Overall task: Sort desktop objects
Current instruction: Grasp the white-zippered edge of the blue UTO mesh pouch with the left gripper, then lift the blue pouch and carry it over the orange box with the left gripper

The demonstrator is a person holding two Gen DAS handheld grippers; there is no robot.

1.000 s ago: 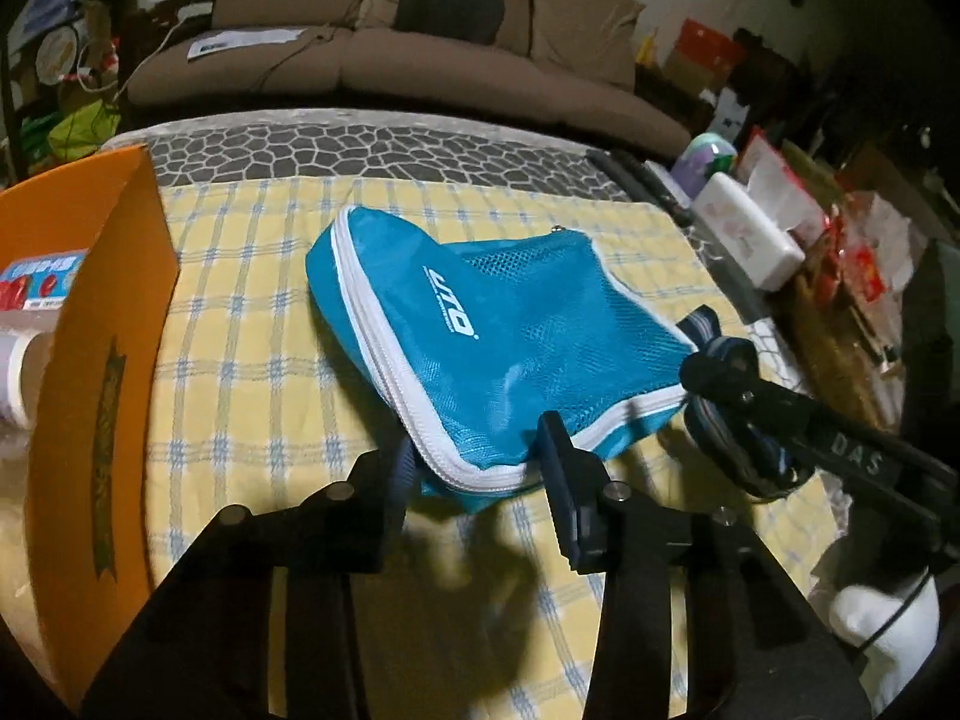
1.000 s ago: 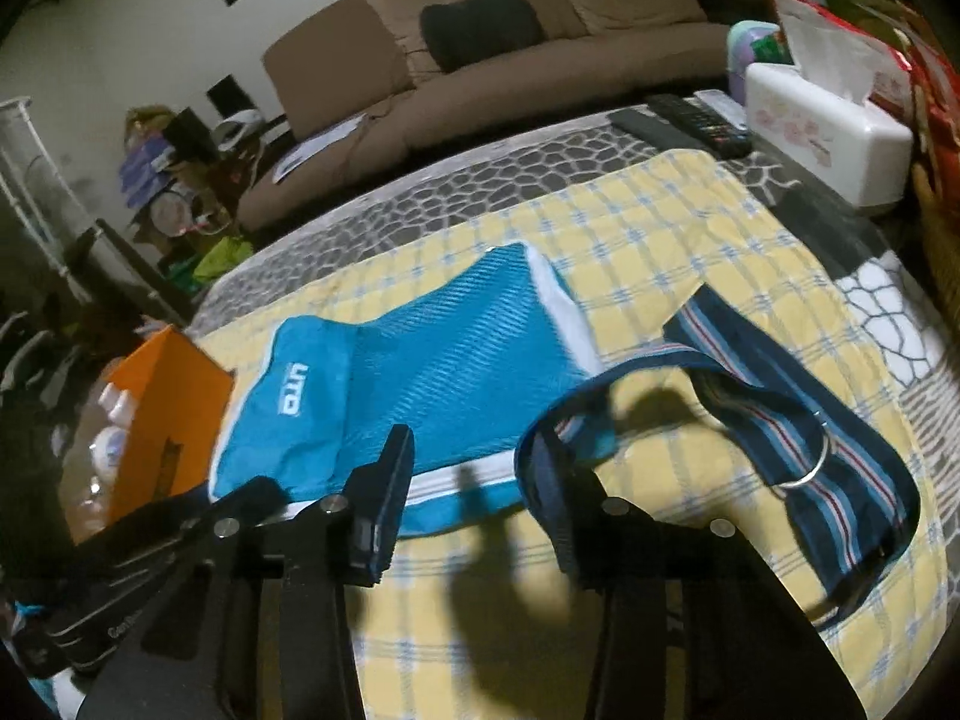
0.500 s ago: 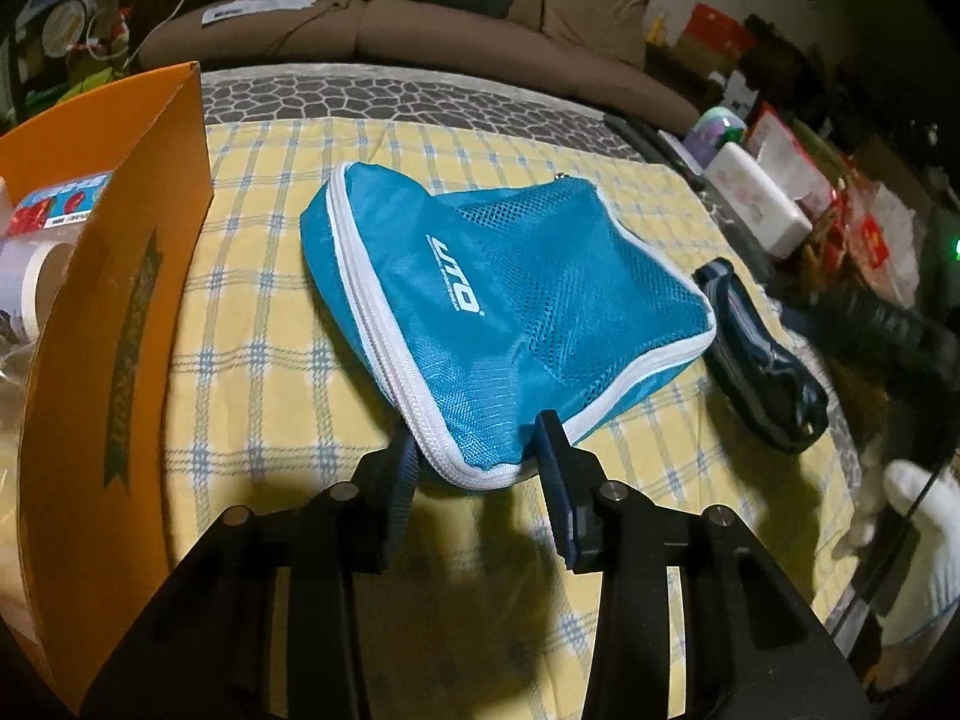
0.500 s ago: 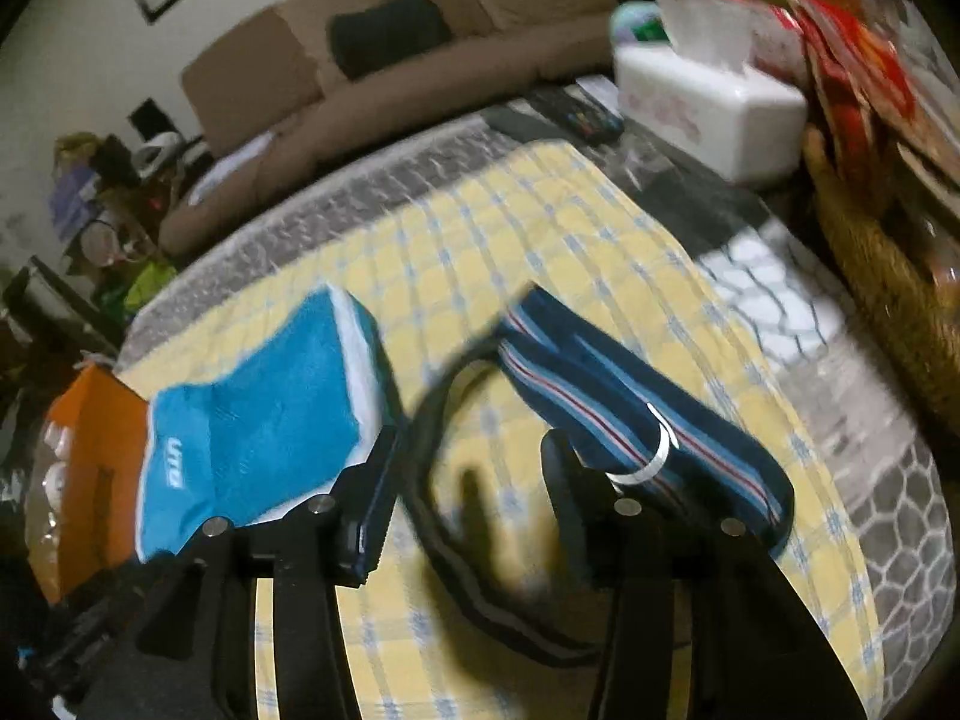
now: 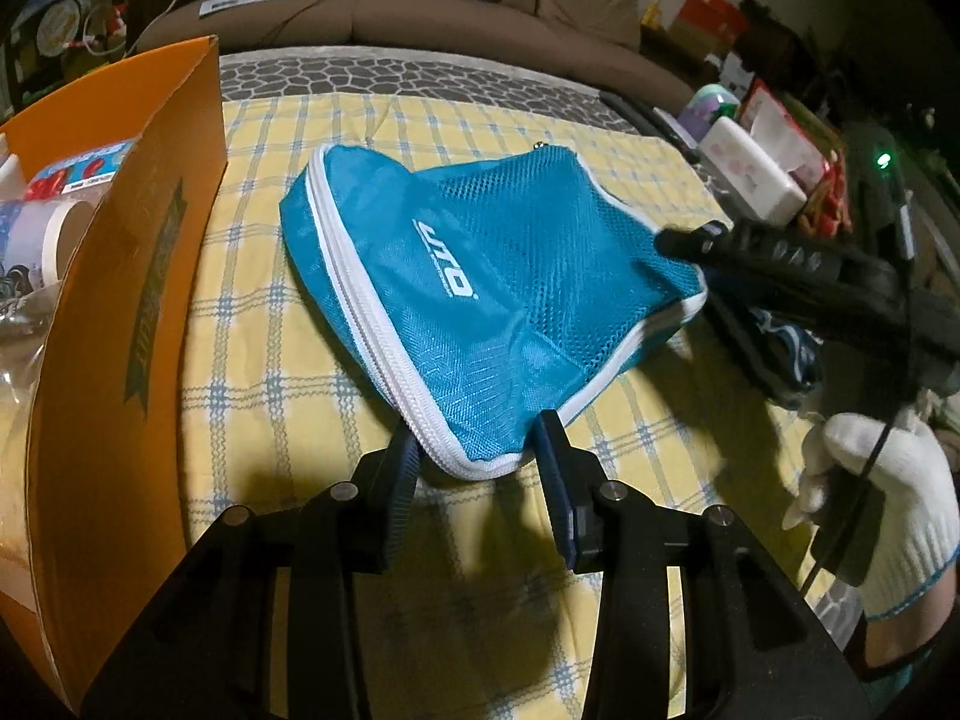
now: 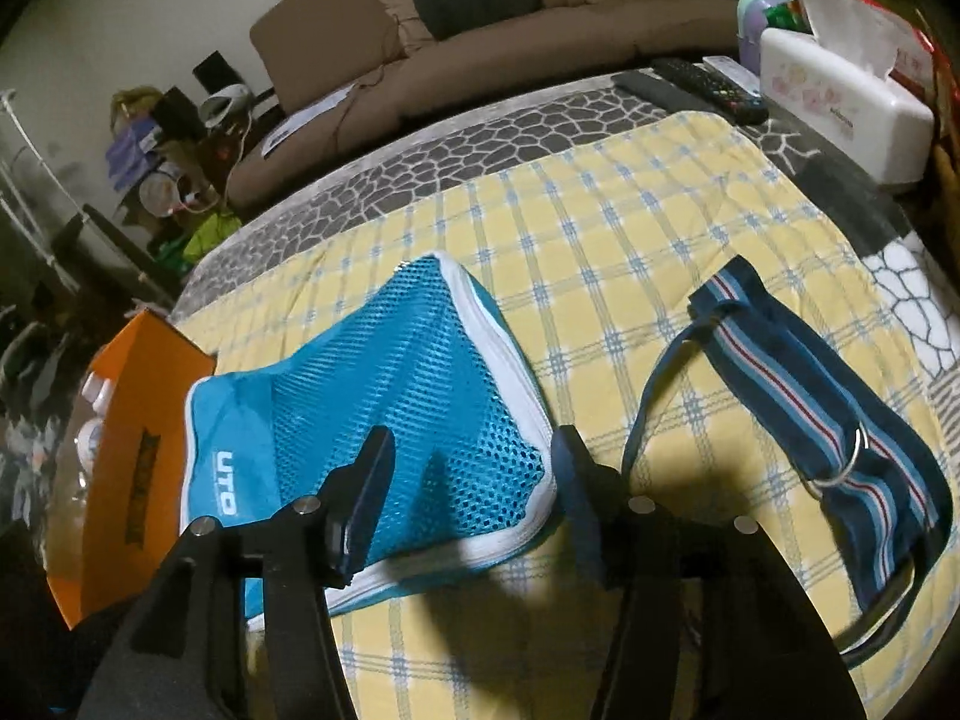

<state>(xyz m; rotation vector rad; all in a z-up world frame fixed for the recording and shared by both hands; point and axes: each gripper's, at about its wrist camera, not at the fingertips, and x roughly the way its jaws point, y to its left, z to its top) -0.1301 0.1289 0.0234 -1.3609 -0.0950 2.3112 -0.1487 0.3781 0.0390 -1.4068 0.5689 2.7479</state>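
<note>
Teal-blue nylon and mesh make up the zippered pouch with white piping and a white "UTO" logo, which lies in the middle of the yellow plaid cloth that covers the table. The left gripper is spread wide, its two black fingers straddling the pouch's near white-edged corner without pinching it; the corner sits between the tips, close to both. Seen from the left wrist view, the right gripper reaches in from the side, held by a hand in a white knit glove, its tips at the pouch's far mesh end. The right wrist view shows that gripper also parted, its fingers on either side of the pouch's mesh corner, with fabric between them but no squeeze visible. Just beside the pouch on the cloth lies a navy striped fabric strap with a metal ring, apart from both grippers. An orange cardboard box stands at the cloth's edge next to the pouch, with bottles inside that are only partly visible. Farther back rest a white tissue box and black remote controls, and beyond the table stands a brown sofa.
</note>
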